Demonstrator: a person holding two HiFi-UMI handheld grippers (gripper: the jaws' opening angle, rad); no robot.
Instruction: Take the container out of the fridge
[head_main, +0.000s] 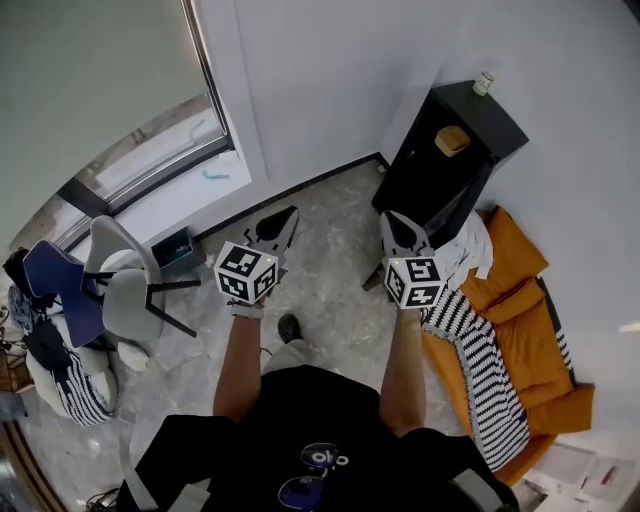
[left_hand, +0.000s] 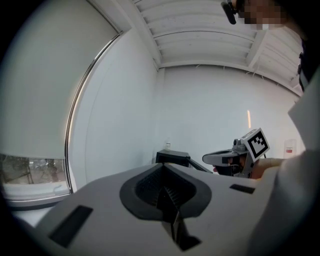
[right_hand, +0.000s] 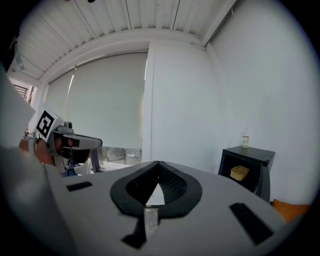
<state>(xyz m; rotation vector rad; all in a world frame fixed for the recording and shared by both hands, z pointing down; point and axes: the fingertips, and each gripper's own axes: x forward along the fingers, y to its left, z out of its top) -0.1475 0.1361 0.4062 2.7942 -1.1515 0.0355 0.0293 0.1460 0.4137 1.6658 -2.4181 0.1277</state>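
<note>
Soft, even daylight comes through the wide window with its pale roller blind (head_main: 150, 150); shadows on the grey marbled floor (head_main: 330, 250) are faint. My gripper views bulge fisheye-style with black corners, and my left gripper (left_hand: 161, 167) looms slightly blurred up close

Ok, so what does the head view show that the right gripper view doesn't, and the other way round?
Only the head view: the floor, the chairs, the striped cloth draped over the orange sofa, and the right gripper seen from outside.
Only the right gripper view: the ceiling, and that gripper's jaws close up, shut with nothing between them.
Both: the black fridge, the yellow container inside it, the bottle on top, and the left gripper.
</note>
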